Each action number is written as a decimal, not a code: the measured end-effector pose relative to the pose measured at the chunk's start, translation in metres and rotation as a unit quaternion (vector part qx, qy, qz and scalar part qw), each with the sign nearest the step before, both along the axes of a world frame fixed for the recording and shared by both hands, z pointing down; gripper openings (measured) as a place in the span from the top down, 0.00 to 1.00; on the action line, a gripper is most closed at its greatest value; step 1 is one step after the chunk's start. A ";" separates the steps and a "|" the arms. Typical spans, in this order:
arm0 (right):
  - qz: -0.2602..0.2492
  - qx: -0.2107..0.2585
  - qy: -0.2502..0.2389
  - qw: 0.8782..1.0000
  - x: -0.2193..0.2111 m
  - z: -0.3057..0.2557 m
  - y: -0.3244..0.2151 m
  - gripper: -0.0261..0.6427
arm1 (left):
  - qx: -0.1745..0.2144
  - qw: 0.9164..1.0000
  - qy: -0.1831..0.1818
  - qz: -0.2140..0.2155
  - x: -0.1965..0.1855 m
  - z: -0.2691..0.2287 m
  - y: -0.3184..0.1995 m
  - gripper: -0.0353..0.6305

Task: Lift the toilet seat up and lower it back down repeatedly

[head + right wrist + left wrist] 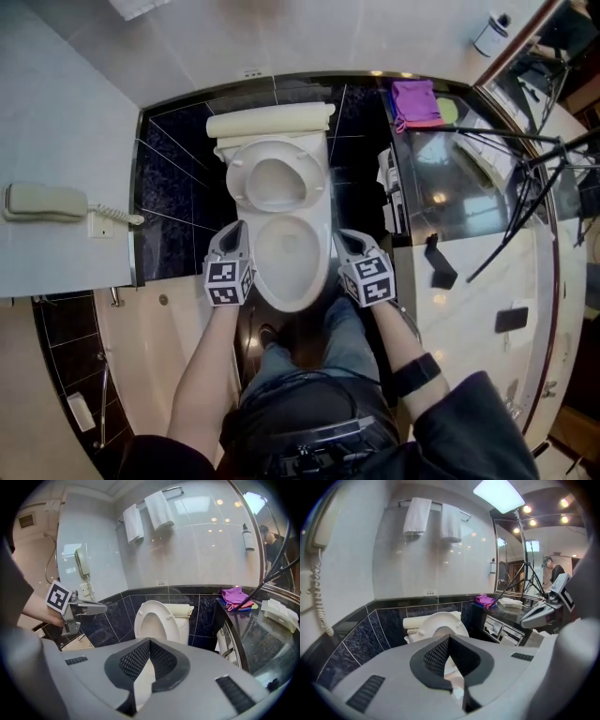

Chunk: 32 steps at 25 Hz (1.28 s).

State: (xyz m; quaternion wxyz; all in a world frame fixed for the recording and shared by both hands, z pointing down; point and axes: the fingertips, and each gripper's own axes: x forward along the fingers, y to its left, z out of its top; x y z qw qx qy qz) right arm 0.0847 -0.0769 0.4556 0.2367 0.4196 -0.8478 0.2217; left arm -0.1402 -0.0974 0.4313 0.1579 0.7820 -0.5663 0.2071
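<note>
The white toilet seat stands raised, leaning back against the cream tank, and the bowl lies uncovered below it. My left gripper hovers by the bowl's left rim and my right gripper by its right rim; both are shut, hold nothing and are apart from the seat. In the left gripper view the raised seat shows just beyond my shut left gripper, with the right gripper off to the side. In the right gripper view the seat stands upright past my shut right gripper.
A dark glossy counter with a purple cloth runs along the right, with tripod legs over it. A wall phone hangs at the left. Two white towels hang above the toilet. The person's legs stand before the bowl.
</note>
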 end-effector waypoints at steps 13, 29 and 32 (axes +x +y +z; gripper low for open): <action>0.006 0.032 0.037 0.999 -0.018 -0.057 0.067 0.94 | 0.039 0.999 0.018 0.012 -0.045 -0.073 0.120 0.95; 0.036 0.050 0.038 0.997 -0.005 -0.072 0.127 0.94 | 0.050 0.998 0.031 0.021 -0.050 -0.085 0.169 0.95; 0.046 0.046 0.040 0.997 0.001 -0.068 0.133 0.94 | 0.046 0.998 0.028 0.027 -0.047 -0.084 0.175 0.95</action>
